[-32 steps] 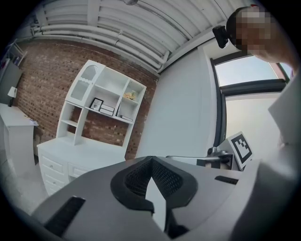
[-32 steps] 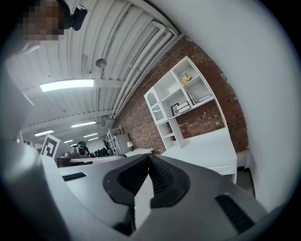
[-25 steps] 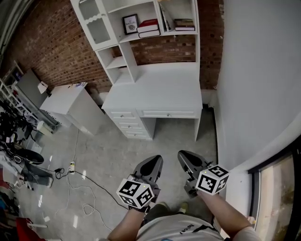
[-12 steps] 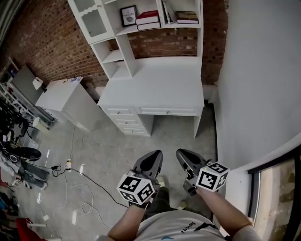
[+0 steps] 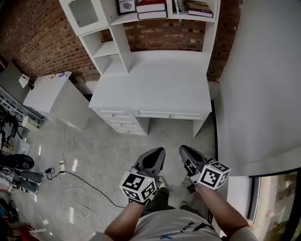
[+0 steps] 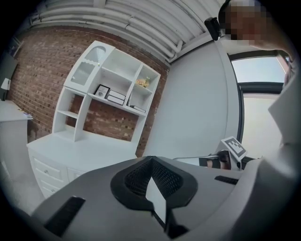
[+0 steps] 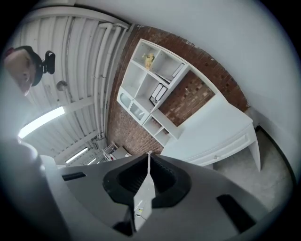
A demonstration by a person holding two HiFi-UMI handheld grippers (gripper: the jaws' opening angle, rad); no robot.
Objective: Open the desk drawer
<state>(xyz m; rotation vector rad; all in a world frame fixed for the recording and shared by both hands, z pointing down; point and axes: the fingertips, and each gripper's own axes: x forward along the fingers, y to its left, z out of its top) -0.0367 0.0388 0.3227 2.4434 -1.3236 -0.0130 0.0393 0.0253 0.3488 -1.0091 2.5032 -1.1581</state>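
The white desk (image 5: 155, 80) stands against the brick wall ahead of me. Its wide drawer (image 5: 170, 114) sits closed under the top, with a stack of small drawers (image 5: 116, 120) to its left. My left gripper (image 5: 157, 152) and right gripper (image 5: 184, 150) hover side by side over the floor, well short of the desk, both shut and empty. In the left gripper view the left gripper (image 6: 151, 159) points past the desk (image 6: 84, 153). Beyond the right gripper (image 7: 149, 154) in its own view lies the wide drawer (image 7: 229, 146), tilted.
A white hutch (image 5: 117, 28) with books (image 5: 151, 5) rises from the desk's back. A low white cabinet (image 5: 47, 92) stands at the left, cables (image 5: 80, 186) trail on the floor, and clutter (image 5: 14, 164) lines the left edge. A grey wall (image 5: 263, 84) runs along the right.
Both grippers and I have come closer to the desk, which now looms larger and sits lower in the head view. The jaws have stayed shut.
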